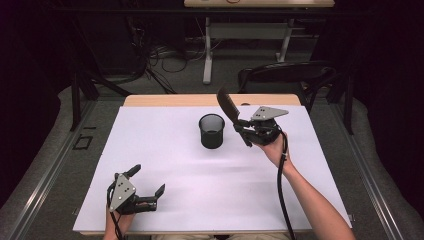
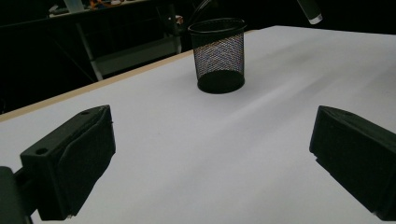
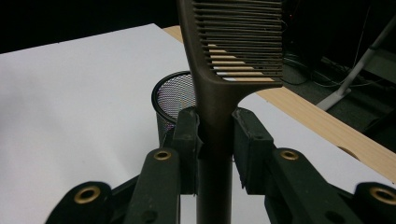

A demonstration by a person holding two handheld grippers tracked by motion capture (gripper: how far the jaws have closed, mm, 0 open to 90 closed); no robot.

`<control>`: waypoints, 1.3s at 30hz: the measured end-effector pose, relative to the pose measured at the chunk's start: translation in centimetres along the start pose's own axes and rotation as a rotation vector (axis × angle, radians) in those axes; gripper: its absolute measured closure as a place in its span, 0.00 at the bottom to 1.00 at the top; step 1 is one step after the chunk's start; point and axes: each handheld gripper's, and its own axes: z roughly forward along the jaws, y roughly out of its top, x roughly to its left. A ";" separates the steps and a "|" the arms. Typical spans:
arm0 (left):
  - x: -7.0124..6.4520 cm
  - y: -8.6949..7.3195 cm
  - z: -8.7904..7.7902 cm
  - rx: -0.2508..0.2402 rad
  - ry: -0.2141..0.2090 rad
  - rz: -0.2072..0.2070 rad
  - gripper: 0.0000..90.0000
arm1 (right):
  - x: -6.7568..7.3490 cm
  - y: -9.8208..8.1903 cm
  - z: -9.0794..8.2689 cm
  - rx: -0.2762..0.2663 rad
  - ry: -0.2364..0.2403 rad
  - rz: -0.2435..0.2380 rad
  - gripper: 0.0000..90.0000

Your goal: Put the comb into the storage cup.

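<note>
A white-covered table [image 1: 165, 165] seen from above sits in the middle of the frame, with dark floor, cables and a chair behind it. A black mesh cup [image 1: 212, 131] stands upright just above the centre of the table.

Right of centre, a hand holds the right gripper [image 1: 243, 128] raised beside the cup, close to it but apart from it. Its fingers [image 3: 187, 135] are clamped on the handle of a dark brown comb [image 1: 228, 106]. The comb rises up and to the left from the grip, with its toothed end uppermost and above the cup's right side. In the right gripper view the comb [image 3: 233, 56] stands upright in the middle of the frame, its teeth at the top and pointing right, the two fingers pressing on its handle from both sides, with the mesh cup [image 3: 173, 100] behind and below.

At the lower left, the left gripper [image 1: 146, 182] rests low over the table, well apart from the cup, its fingers [image 2: 74, 158] spread wide with nothing between them. Its own view shows the cup [image 2: 218, 55] upright at top centre.
</note>
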 end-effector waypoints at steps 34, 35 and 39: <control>0.0 0.0 0.0 0.001 0.001 -0.001 0.00 | -0.2 1.0 0.7 -0.045 -0.013 0.017 0.81; 0.0 0.0 0.0 0.001 0.001 -0.001 0.00 | -0.2 1.0 0.7 -0.047 -0.012 0.019 0.81; 0.0 0.0 0.0 0.001 0.000 -0.001 0.00 | -0.4 1.1 0.8 -0.052 -0.013 0.026 0.81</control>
